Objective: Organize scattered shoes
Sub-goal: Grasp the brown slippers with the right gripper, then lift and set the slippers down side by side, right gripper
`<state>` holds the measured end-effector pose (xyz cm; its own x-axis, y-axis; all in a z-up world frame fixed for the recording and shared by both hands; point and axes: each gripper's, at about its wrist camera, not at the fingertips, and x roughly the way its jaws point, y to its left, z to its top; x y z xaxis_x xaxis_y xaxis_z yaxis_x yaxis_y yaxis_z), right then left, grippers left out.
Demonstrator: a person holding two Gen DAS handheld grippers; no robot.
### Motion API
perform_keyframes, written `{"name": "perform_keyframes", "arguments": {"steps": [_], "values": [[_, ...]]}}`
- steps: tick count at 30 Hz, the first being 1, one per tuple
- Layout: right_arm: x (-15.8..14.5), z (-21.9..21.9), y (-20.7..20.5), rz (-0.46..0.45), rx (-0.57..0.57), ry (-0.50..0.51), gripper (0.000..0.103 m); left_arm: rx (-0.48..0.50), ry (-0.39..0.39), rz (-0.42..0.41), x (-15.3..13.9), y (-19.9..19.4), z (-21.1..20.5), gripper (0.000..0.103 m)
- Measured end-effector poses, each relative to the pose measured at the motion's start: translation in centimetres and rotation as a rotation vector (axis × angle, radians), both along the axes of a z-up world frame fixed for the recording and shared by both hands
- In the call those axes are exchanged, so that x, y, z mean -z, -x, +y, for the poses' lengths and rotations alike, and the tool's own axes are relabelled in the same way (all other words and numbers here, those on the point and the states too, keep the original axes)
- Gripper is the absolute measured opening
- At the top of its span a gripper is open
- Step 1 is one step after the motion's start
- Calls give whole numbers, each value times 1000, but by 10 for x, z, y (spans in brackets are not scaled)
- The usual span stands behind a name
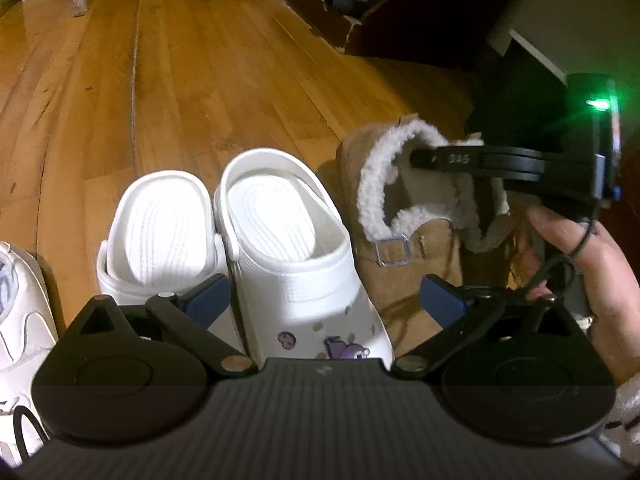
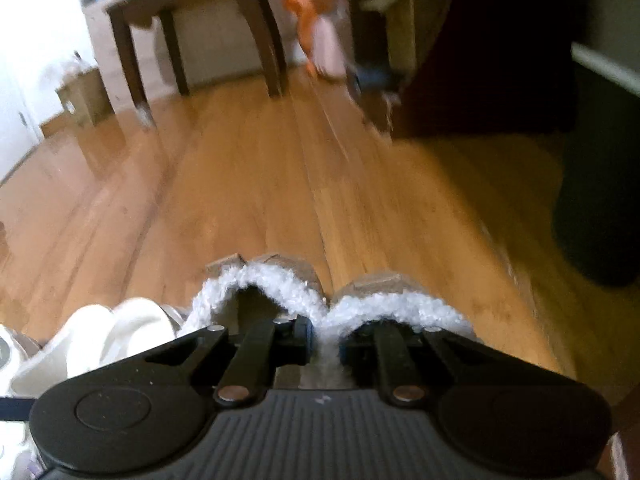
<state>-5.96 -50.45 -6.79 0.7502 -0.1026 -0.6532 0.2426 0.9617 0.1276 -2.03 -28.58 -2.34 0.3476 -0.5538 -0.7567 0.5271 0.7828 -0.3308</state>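
Evidently the right tool (image 2: 324, 342) pinches both fleece-lined tan slippers (image 2: 328, 304) by their touching inner collars, carrying them as a pair. At nine o'clock, white clogs (image 1: 256, 232) stand on the floor (image 1: 200, 80); left tool (image 1: 326, 298) hangs spread.

We saw a wooden plank floor (image 1: 180, 80) carrying a pair of white clogs (image 1: 224, 228) side by side. A white sneaker (image 1: 20, 312) lay left of them, tan fleece-lined slippers (image 1: 400, 200) right.
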Motion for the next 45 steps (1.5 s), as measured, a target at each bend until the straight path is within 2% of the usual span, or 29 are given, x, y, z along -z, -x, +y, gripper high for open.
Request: {"name": "perform_keyframes", "arguments": {"steps": [7,9,13,15,18,22,24,27,30,35,38,40,41,42,45], "values": [[-24,9,-11,-107,-3,21,12,-56,59,-41,-16,3,26,103],[-28,12,-18,-138,4,35,12,-80,97,-50,-24,3,41,103],[-37,20,-29,-186,3,74,11,-124,124,-76,-38,-4,67,103],[-51,29,-41,-218,-17,95,11,-121,112,-119,-47,-16,80,103],[-68,41,-64,-217,-70,109,11,-122,68,-169,-56,-39,84,103],[-86,53,-100,-214,-137,93,11,-107,42,-167,-58,-76,83,103],[-98,60,-130,-210,-183,63,11,-92,38,-164,-55,-98,80,103],[-103,65,-162,-185,-218,10,11,-83,12,-149,-49,-125,70,103],[-95,69,-190,-148,-239,-43,11,-73,5,-120,-40,-147,60,103],[-64,70,-247,27,-258,-125,11,-45,14,-66,-21,-177,44,103],[-50,70,-292,150,-258,-129,11,-25,-2,-84,-10,-189,38,103],[-43,66,-319,233,-212,-159,28,-24,20,-87,-5,-198,39,103],[-41,62,-330,261,-191,-175,43,-28,27,-70,-1,-208,38,103],[-43,58,-336,249,-168,-186,52,-40,18,-53,3,-217,37,103],[-47,48,-338,239,-132,-212,71,-77,-61,-21,13,-241,30,103]]}}
